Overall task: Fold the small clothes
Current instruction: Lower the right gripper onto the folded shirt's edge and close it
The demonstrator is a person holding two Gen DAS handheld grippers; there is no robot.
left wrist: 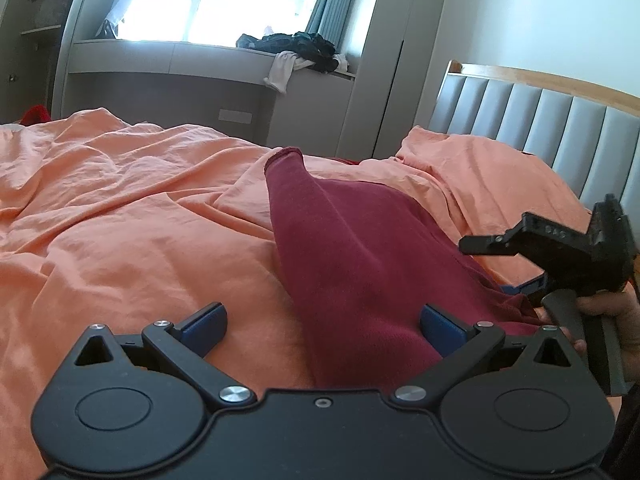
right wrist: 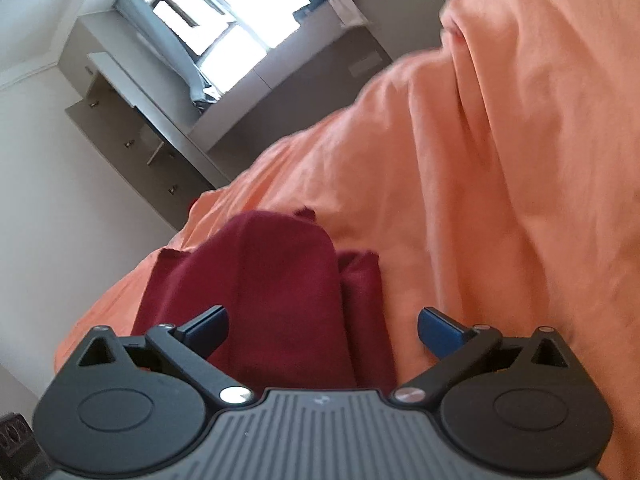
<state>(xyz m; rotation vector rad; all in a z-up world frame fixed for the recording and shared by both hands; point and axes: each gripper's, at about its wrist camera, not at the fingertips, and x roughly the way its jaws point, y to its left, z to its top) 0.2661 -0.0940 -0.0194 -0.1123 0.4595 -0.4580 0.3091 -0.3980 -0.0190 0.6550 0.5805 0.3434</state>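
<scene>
Your left gripper (left wrist: 323, 330) is spread wide and holds nothing; its left pad (left wrist: 208, 326) hangs over the orange sheet (left wrist: 120, 216), and its right pad sits at the near edge of the maroon garment (left wrist: 360, 256), which stretches ahead of it on the bed. Further right, your right gripper (right wrist: 323, 330) is released too, tilted, with that garment (right wrist: 272, 300) lying between and beyond its spread fingers.

Dark clothes pile (left wrist: 304, 46) indistinct.
</scene>
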